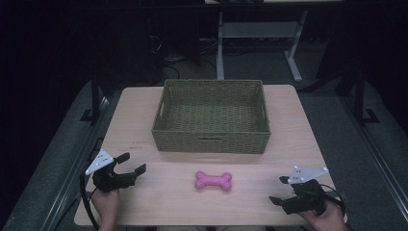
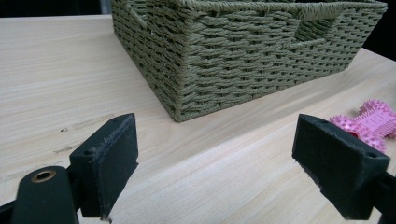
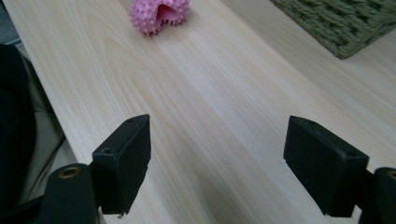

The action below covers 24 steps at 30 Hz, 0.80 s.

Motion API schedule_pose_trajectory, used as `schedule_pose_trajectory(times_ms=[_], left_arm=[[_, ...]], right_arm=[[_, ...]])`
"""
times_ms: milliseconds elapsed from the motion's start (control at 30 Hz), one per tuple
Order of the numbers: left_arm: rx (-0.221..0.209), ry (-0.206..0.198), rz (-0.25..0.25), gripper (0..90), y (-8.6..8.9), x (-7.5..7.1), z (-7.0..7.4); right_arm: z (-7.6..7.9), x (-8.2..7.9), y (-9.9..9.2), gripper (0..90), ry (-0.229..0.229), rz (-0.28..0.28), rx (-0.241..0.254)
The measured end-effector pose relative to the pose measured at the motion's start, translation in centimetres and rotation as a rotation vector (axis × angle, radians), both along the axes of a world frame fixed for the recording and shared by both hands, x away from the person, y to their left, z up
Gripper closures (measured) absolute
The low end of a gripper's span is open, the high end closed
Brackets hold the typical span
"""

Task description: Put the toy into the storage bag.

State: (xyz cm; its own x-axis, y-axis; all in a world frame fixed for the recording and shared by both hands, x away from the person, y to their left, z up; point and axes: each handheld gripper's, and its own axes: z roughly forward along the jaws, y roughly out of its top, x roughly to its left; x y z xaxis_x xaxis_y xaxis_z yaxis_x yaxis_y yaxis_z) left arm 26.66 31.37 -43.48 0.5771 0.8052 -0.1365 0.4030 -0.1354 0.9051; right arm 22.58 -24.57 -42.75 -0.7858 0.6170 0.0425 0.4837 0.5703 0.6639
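A pink spiky bone-shaped toy (image 1: 213,181) lies on the light wooden table (image 1: 159,202) in front of a green woven basket (image 1: 211,142). My left gripper (image 1: 133,163) sits near the table's front left corner, held by a hand, jaws wide open and bare, pointing right towards the toy (image 2: 371,122). My right gripper (image 1: 279,189) sits near the front right corner, open with nothing between its jaws, pointing left towards the toy (image 3: 159,14). In the gripper views the left gripper (image 2: 217,161) and right gripper (image 3: 217,158) both frame bare table.
The basket (image 2: 243,60) looks empty and stands at the table's middle back. Its corner (image 3: 345,25) lies far ahead of the right gripper. The table's front edge is close to both hands. A dark floor and a desk frame (image 1: 221,43) lie beyond.
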Motion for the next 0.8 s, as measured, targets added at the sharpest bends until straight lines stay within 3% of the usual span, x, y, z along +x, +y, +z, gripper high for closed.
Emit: schedule_pose_trajectory(times_ms=[133,367,800], left_arm=[[-0.002,-0.001,0.005,13.9,0.0,0.0,0.0],[-0.003,-0.001,0.003,13.9,0.0,0.0,0.0],[-0.012,0.0,-0.002,13.9,0.1,0.0,0.0]], right_arm=[[0.0,0.7,0.6,21.3,0.028,0.027,-0.023],[0.7,1.6,1.5,21.3,0.029,0.07,-0.037],[2.0,3.9,4.1,20.1,0.071,0.164,-0.09]])
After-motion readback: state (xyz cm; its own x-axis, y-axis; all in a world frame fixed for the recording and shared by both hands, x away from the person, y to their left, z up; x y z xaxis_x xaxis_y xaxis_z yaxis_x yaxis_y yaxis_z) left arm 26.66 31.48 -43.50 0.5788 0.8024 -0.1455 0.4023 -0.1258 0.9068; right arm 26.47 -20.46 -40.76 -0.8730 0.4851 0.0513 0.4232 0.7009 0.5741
